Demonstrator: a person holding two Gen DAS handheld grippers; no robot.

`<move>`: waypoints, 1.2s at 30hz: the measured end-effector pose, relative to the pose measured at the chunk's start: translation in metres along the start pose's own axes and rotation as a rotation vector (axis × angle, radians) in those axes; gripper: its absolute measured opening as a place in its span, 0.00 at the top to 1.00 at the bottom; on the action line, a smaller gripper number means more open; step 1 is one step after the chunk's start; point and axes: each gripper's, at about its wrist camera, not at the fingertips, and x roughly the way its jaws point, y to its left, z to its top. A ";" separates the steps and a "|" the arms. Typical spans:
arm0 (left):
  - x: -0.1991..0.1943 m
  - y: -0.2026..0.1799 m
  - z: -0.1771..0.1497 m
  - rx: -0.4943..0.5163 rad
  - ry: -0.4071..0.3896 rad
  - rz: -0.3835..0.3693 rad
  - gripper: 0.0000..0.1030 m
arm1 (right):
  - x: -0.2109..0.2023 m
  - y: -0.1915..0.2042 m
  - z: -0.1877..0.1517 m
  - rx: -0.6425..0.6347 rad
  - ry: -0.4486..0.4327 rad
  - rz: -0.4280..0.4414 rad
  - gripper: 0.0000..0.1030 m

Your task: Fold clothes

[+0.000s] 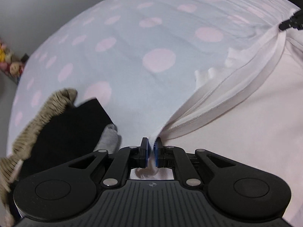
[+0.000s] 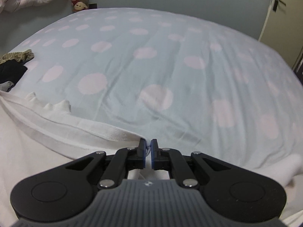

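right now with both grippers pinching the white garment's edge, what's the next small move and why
Probably carry both grippers forward together over the bed, keeping the edge taut. The left gripper and right gripper each have their jaws shut on the hemmed edge of the white garment, which stretches between them, and the polka-dot bedspread ahead lies bare, so there is room to lay the fold down.

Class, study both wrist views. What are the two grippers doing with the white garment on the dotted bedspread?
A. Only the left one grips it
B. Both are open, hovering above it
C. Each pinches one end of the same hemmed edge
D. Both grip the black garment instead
C: the left gripper and the right gripper are each shut on the white garment, its hemmed edge stretched taut between them.
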 end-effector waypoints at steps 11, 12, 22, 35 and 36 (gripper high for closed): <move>-0.017 0.026 -0.024 -0.204 -0.078 0.039 0.72 | -0.005 -0.016 -0.006 0.164 -0.079 -0.012 0.55; -0.022 0.032 -0.029 -0.241 -0.086 0.029 0.72 | -0.011 -0.018 -0.007 0.178 -0.092 -0.015 0.53; -0.039 0.023 -0.067 -0.395 -0.101 -0.129 0.71 | -0.009 0.013 -0.021 0.155 -0.057 0.077 0.71; 0.019 0.003 -0.030 -0.431 -0.165 -0.186 0.71 | 0.039 0.067 -0.018 0.062 -0.001 0.195 0.69; 0.022 0.006 -0.027 -0.444 -0.176 -0.180 0.71 | 0.044 0.067 -0.014 0.070 -0.008 0.196 0.70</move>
